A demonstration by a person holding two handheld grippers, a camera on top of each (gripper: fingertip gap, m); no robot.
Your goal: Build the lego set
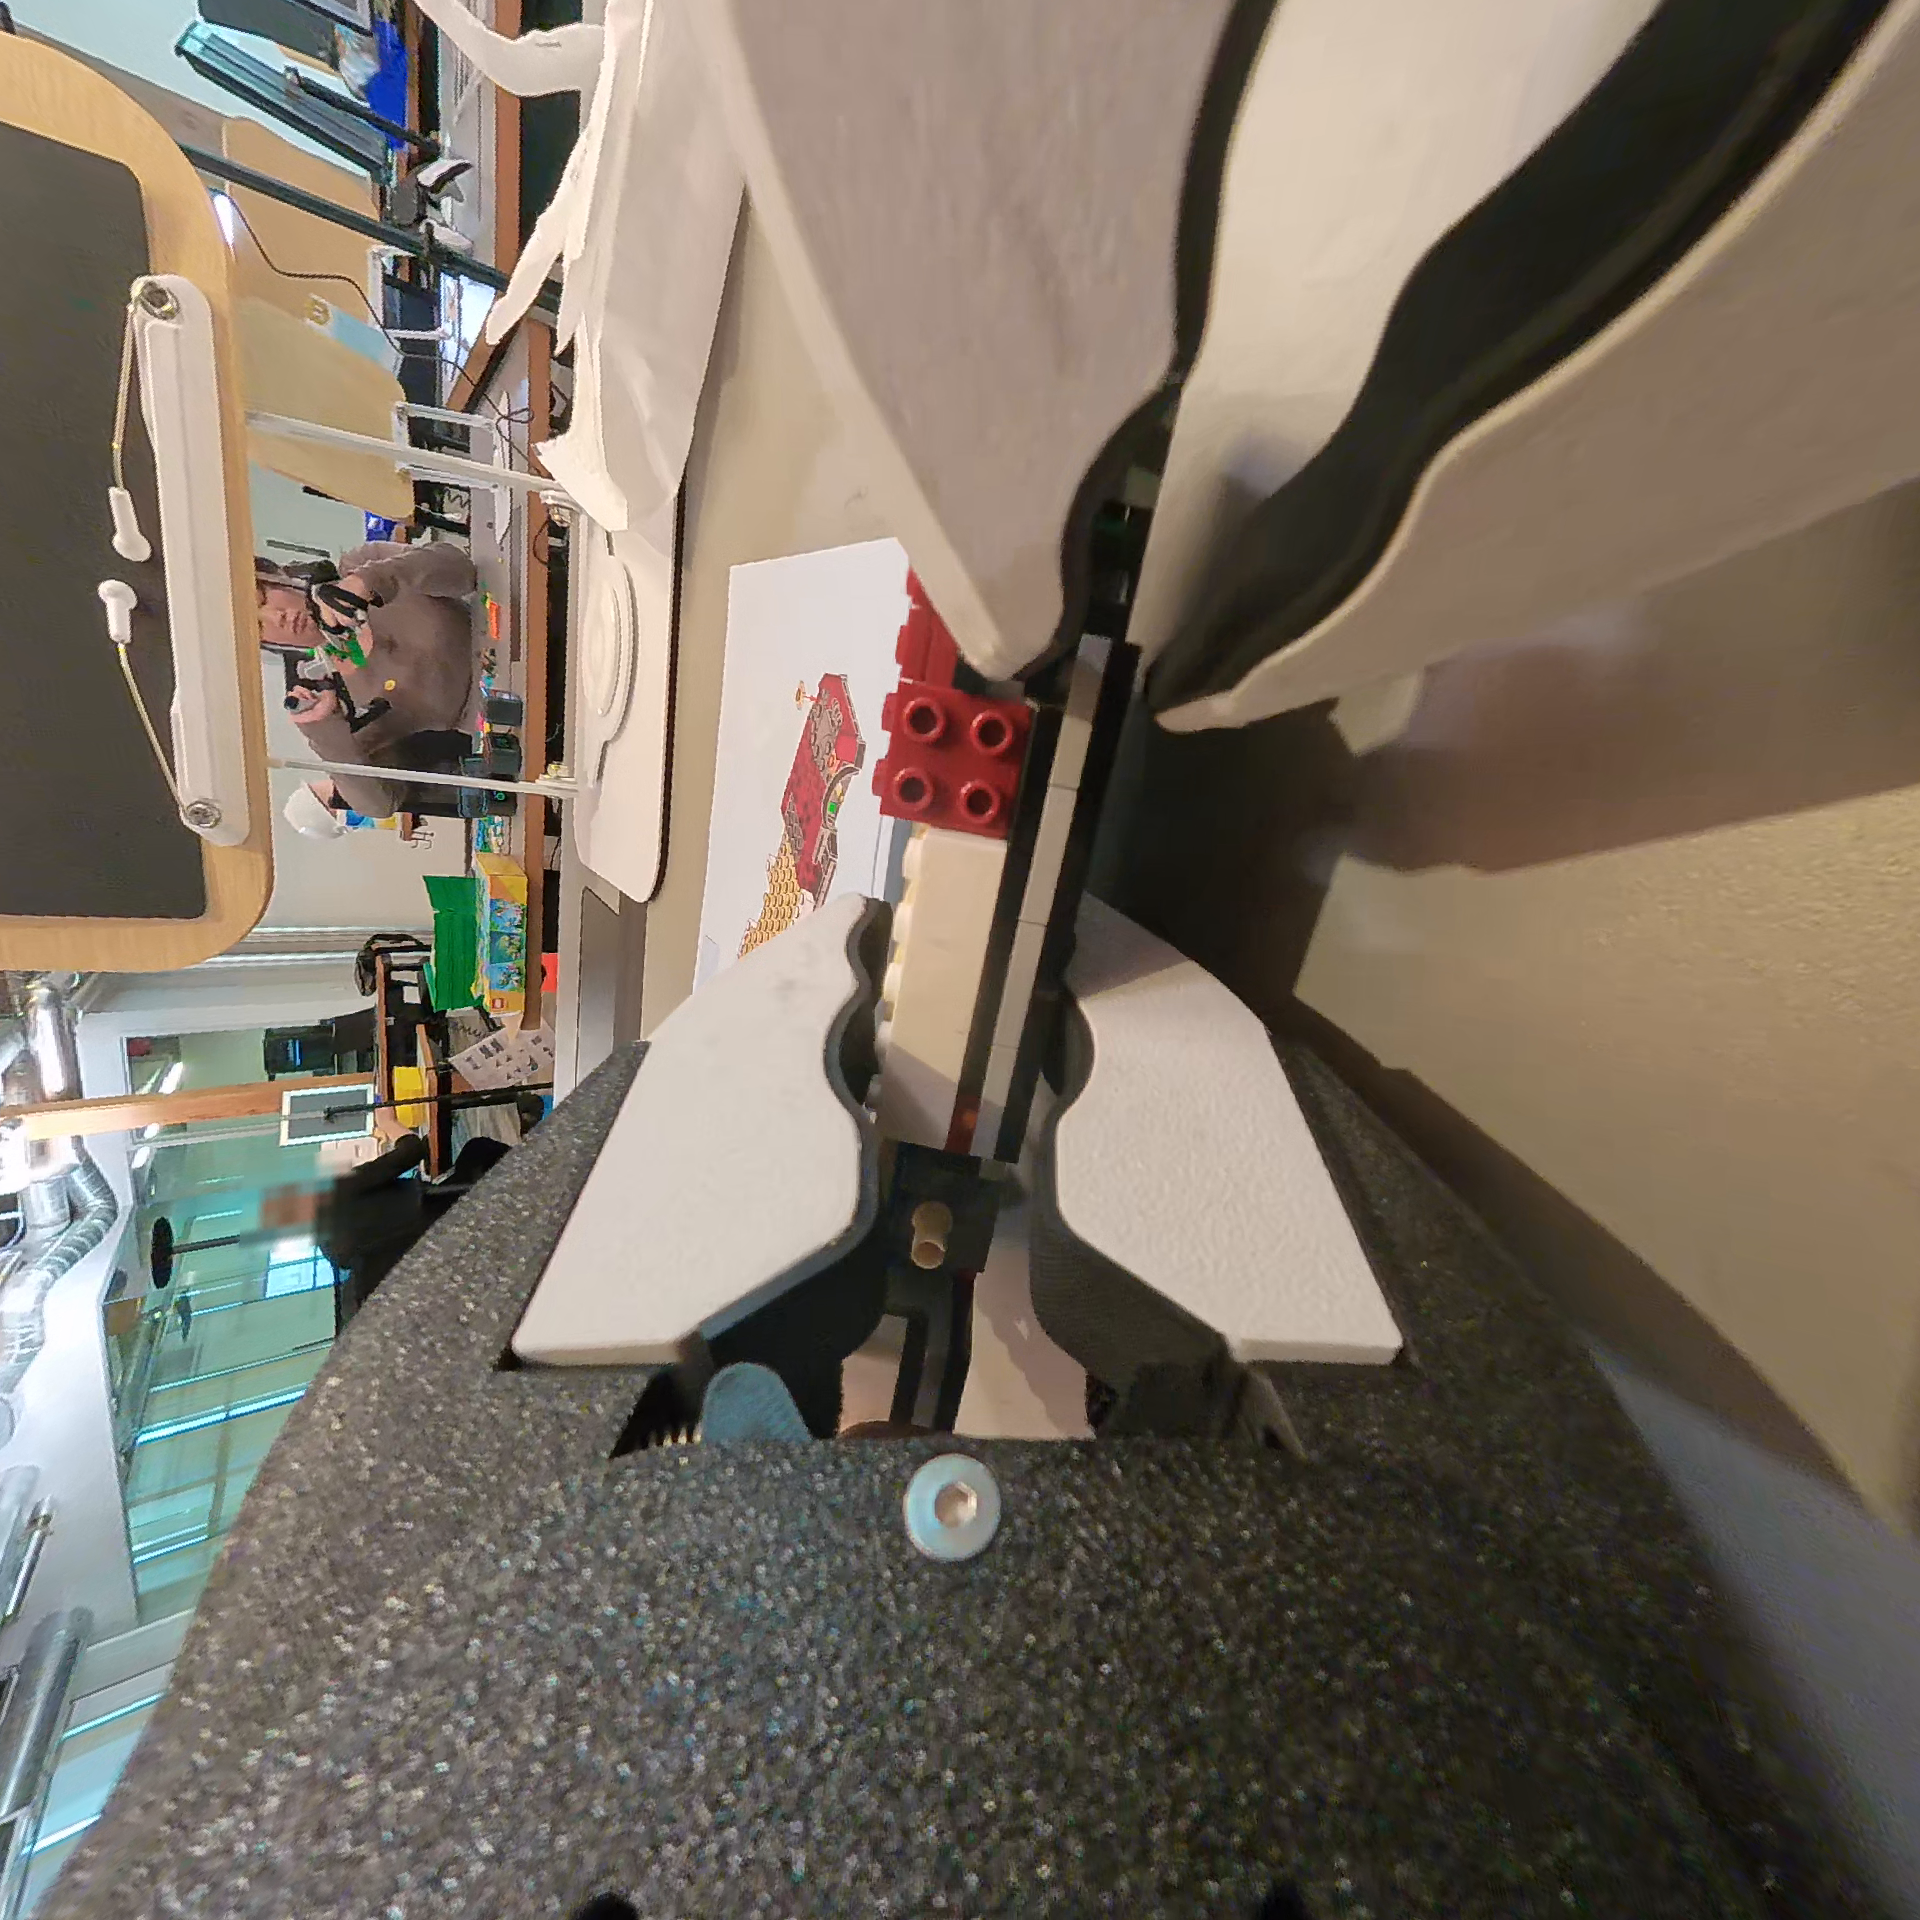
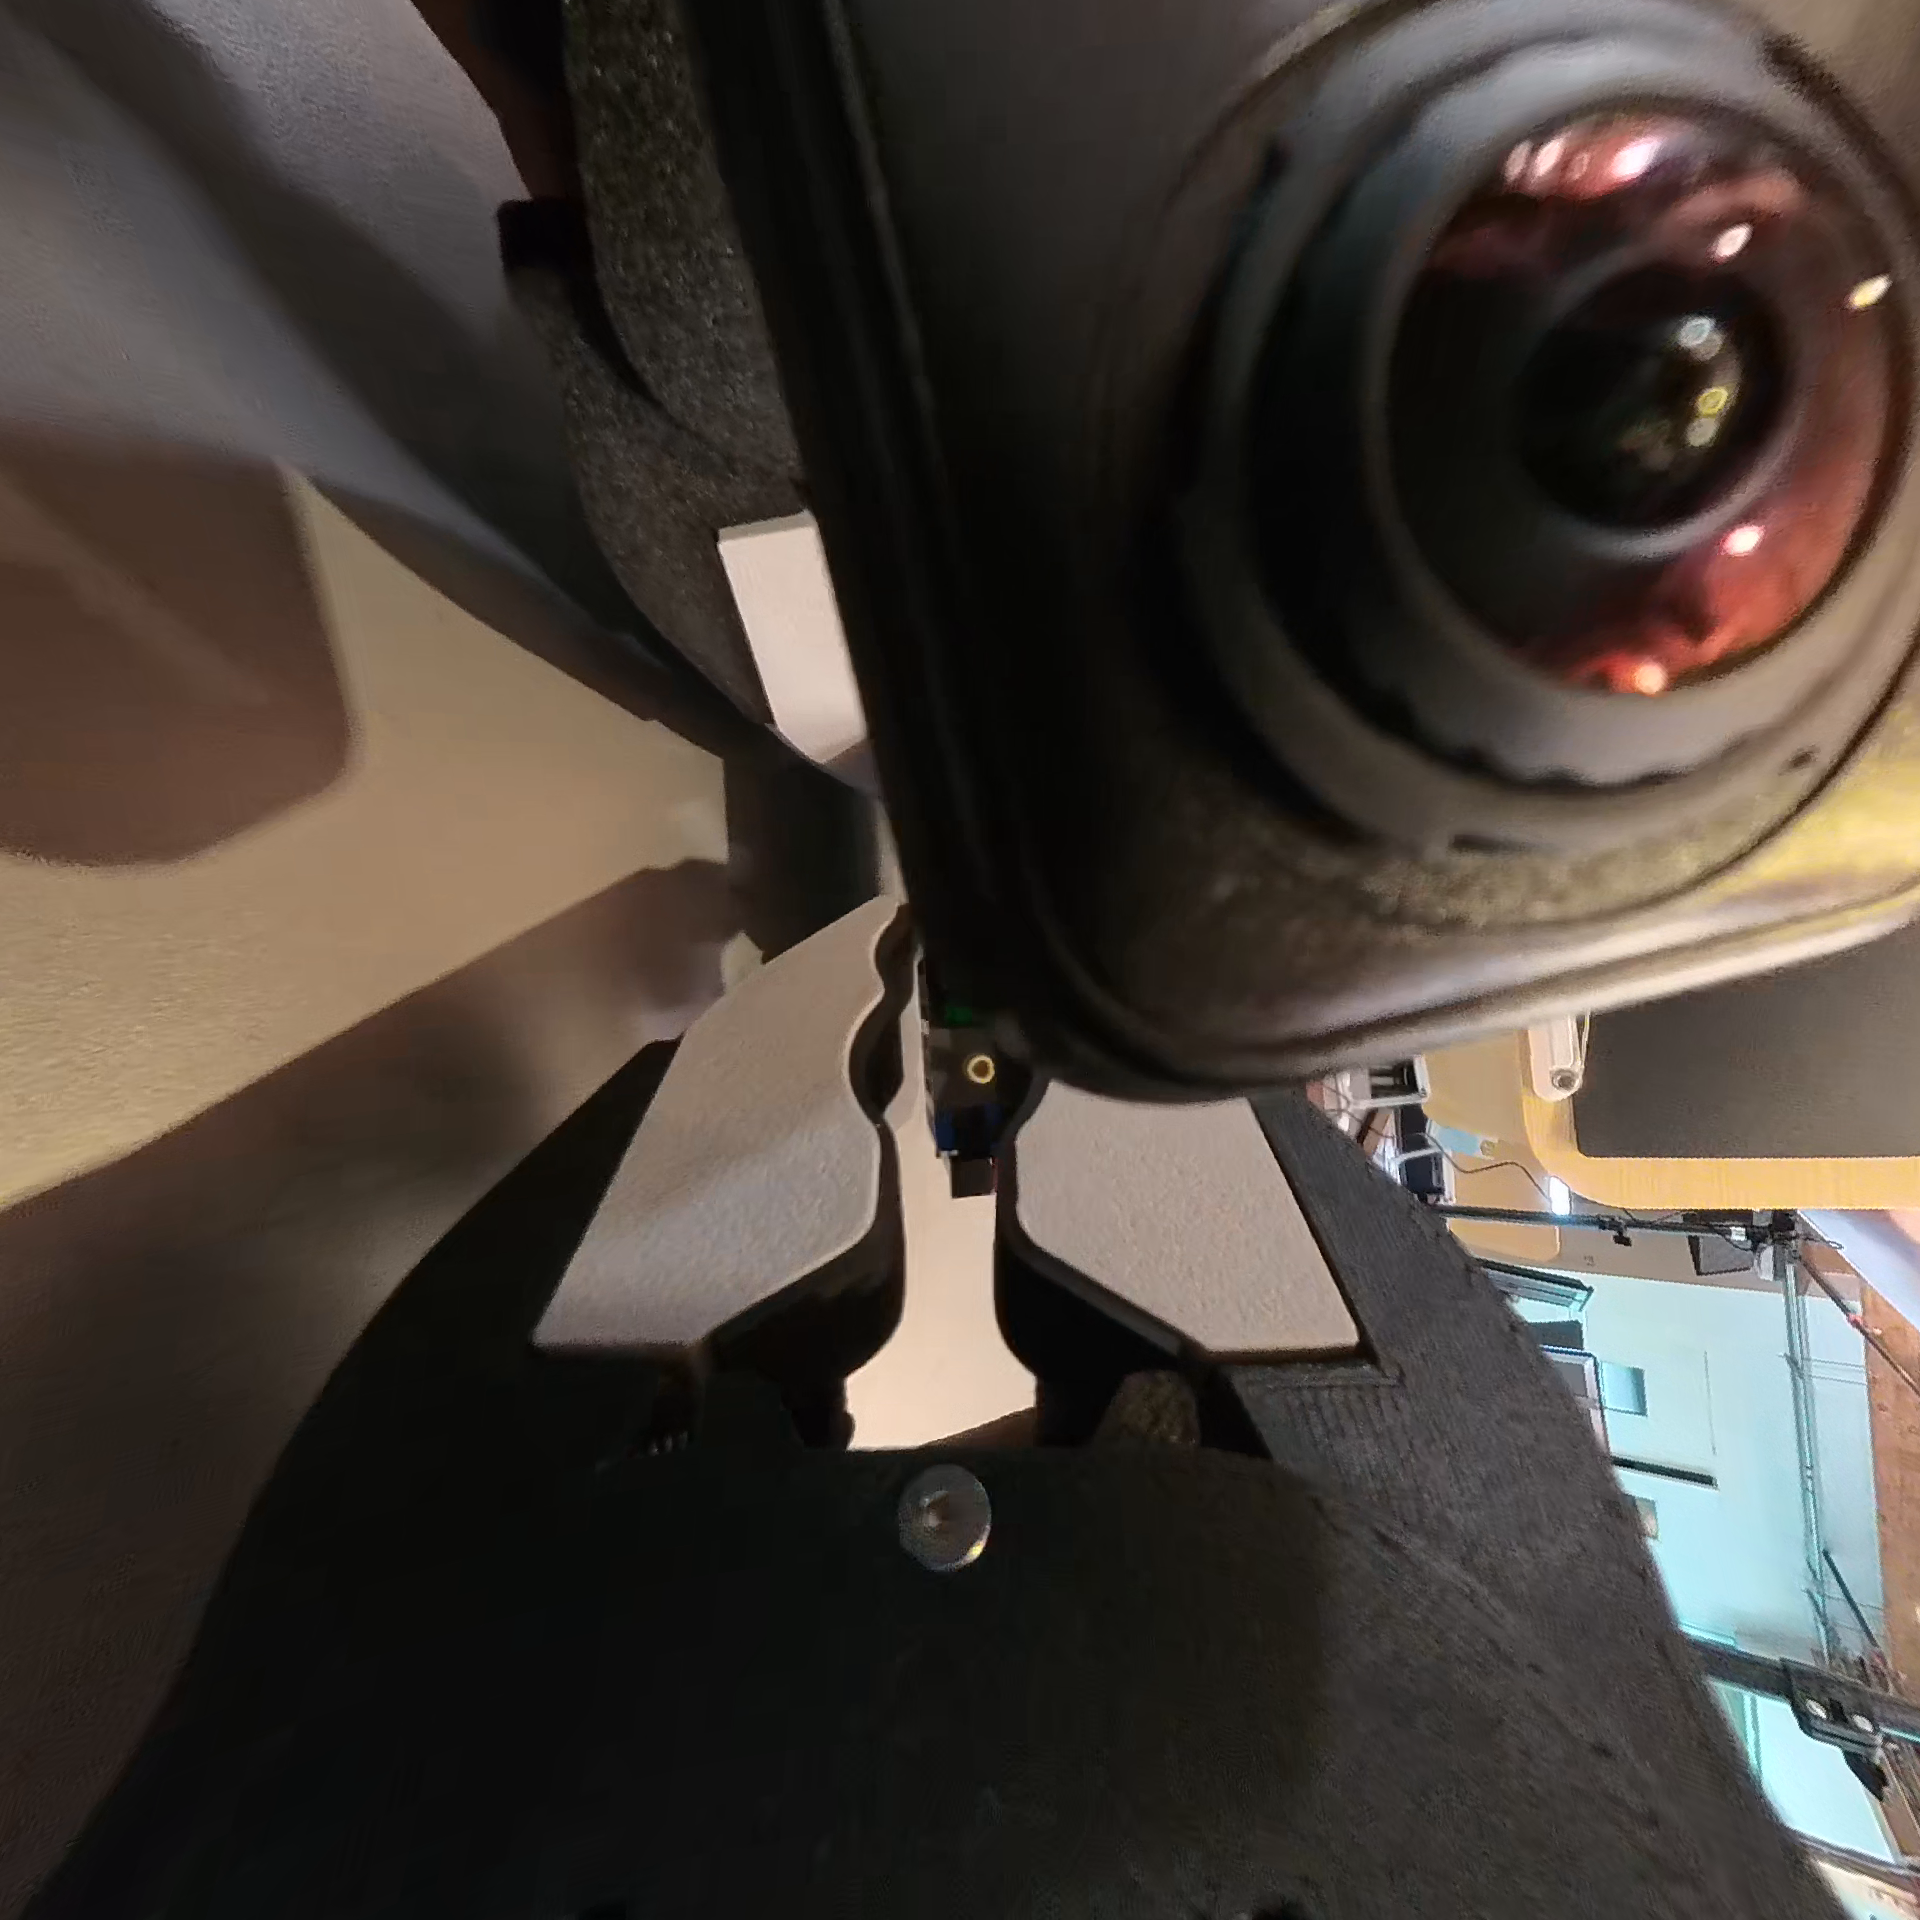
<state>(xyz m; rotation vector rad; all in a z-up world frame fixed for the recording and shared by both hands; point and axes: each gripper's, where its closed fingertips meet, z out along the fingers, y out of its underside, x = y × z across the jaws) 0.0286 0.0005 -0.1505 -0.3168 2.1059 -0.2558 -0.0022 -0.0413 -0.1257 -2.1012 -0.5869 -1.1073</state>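
A glossy plastic brick assembly in white, black and dark red [image 1: 966, 873] sits between smooth matt white plastic fingers [image 1: 727, 1143] set in a grainy, speckled black gripper body [image 1: 935, 1714] with a shiny metal screw [image 1: 952, 1504]. Printed paper [image 1: 810, 727] lies on the matt beige tabletop [image 1: 1558, 1039]. A glossy glass camera lens [image 2: 1621, 416] gleams.

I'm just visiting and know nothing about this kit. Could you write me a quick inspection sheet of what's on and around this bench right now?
Surface: pale table, shadowed under the grippers.
Job's things: brick assembly of white, black and dark red pieces; printed picture sheet behind it.
Clutter: white paper towels; white mat.
Grippers: left gripper clamps the assembly; right gripper meets its far end, grasp unclear.
Cables: black cable in the background.
Surroundings: seated person, colourful boxes, windows.
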